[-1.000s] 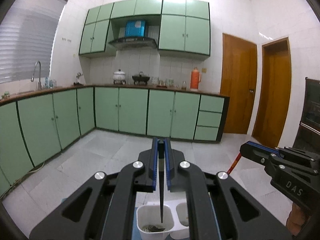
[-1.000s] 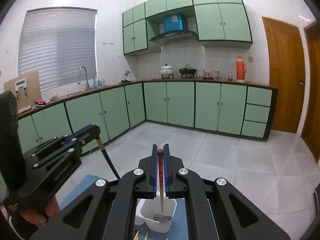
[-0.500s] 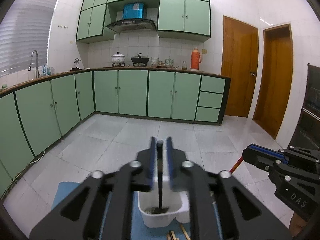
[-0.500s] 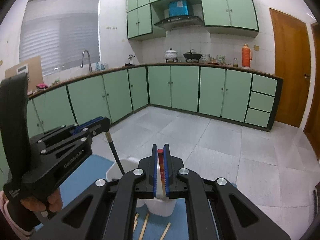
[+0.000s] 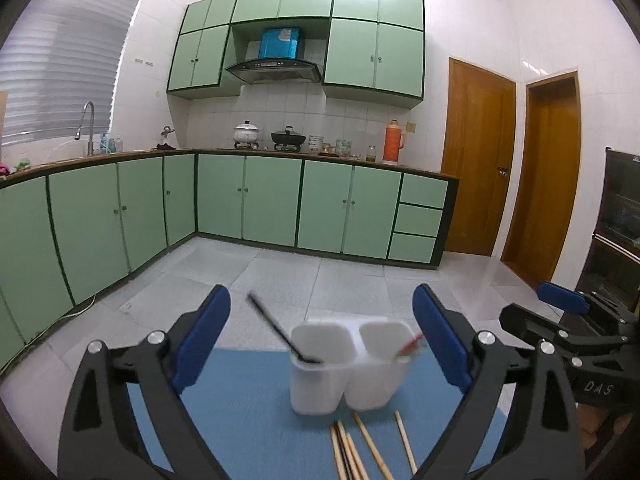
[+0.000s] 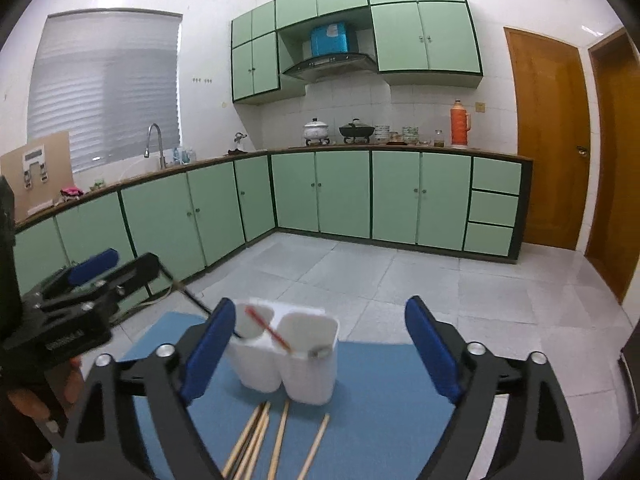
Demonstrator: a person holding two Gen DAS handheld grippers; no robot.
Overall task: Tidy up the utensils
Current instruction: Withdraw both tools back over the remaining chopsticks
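A white two-compartment holder (image 5: 348, 364) stands on a blue mat (image 5: 248, 408). A black utensil (image 5: 276, 330) leans in its left compartment; a red-handled utensil (image 5: 408, 346) leans in the right one. Several wooden chopsticks (image 5: 360, 448) lie on the mat in front. My left gripper (image 5: 320, 340) is open and empty, jaws wide on either side of the holder. In the right wrist view my right gripper (image 6: 320, 344) is open and empty, with the holder (image 6: 288, 356), the red-handled utensil (image 6: 268, 330) and chopsticks (image 6: 264, 436) before it.
The mat (image 6: 380, 408) lies on a surface above a grey tiled floor (image 5: 280, 276). Green kitchen cabinets (image 5: 272, 204) line the far wall and left side. Brown doors (image 5: 476, 160) stand at the right. The other gripper shows at the edge of each view (image 5: 580, 328) (image 6: 80, 304).
Both grippers have opened and let go: the black utensil now rests in the left compartment, the red-handled one in the right. Both grippers have pulled back from the holder.
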